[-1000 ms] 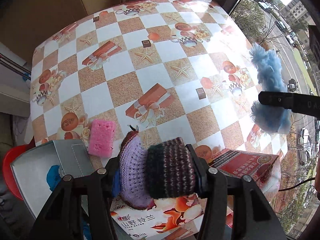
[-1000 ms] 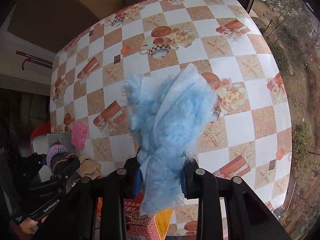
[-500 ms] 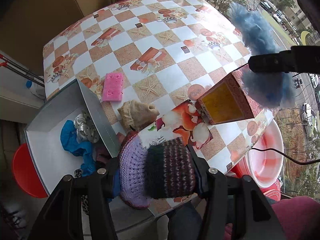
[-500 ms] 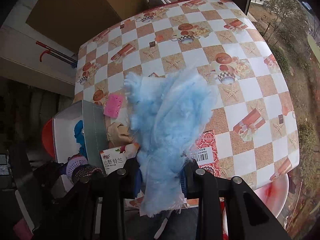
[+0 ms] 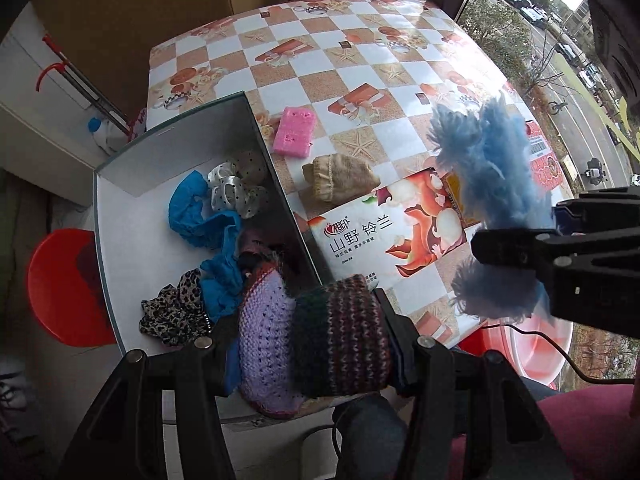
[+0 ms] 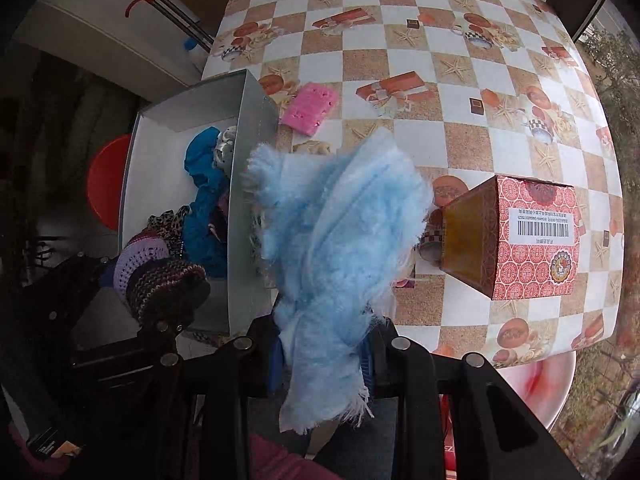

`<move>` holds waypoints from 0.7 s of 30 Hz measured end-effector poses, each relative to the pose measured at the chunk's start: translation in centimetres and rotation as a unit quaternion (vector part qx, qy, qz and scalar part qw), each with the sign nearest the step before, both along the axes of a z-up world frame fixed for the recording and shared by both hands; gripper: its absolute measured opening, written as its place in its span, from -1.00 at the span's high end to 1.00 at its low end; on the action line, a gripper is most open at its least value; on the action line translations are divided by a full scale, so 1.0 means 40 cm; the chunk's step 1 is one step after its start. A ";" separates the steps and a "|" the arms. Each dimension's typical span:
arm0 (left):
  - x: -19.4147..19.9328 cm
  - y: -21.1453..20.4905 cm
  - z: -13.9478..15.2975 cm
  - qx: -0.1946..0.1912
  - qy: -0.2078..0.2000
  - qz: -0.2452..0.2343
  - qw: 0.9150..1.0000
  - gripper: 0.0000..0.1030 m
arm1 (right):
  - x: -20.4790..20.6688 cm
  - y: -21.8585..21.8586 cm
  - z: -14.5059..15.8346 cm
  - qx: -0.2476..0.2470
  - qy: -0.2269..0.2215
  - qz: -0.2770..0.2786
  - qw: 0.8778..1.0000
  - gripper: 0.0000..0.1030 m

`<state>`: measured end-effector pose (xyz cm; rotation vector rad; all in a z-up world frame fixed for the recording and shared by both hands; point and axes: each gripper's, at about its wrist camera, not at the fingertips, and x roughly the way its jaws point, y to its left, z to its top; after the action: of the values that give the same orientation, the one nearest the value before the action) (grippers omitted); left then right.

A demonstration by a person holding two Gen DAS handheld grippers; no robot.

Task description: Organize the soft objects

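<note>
At 9 o'clock of the table the grey box [image 5: 256, 148] stands open, with a blue cloth [image 5: 200, 220], a dotted white piece [image 5: 236, 190] and a leopard scrunchie [image 5: 172, 314] inside. The left gripper [image 5: 310, 354] is clamped on a knitted purple and dark roll [image 5: 316, 344], above the box's near end. Toward 12 o'clock lie a pink sponge [image 5: 295, 131] and a beige cloth [image 5: 340, 178]. At 3 o'clock the right gripper [image 6: 324, 354] is clamped on a fluffy light-blue cloth [image 6: 340, 232], beside a red carton [image 6: 532, 236].
</note>
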<state>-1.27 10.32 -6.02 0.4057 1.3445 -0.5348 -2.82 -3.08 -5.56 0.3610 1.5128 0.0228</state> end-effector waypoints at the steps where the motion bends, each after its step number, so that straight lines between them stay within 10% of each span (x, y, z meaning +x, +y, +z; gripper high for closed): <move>1: 0.000 0.011 -0.001 -0.001 0.000 0.006 1.000 -0.14 | 0.001 0.011 0.000 -0.001 0.000 0.006 1.000 0.38; 21: -0.002 0.081 -0.003 -0.004 -0.001 0.051 0.999 -0.14 | 0.015 0.070 -0.014 -0.006 0.010 0.042 0.999 0.38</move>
<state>-1.36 13.57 -6.13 0.3300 1.3525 -0.4544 -2.22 -0.29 -6.13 0.2875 1.5457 0.0764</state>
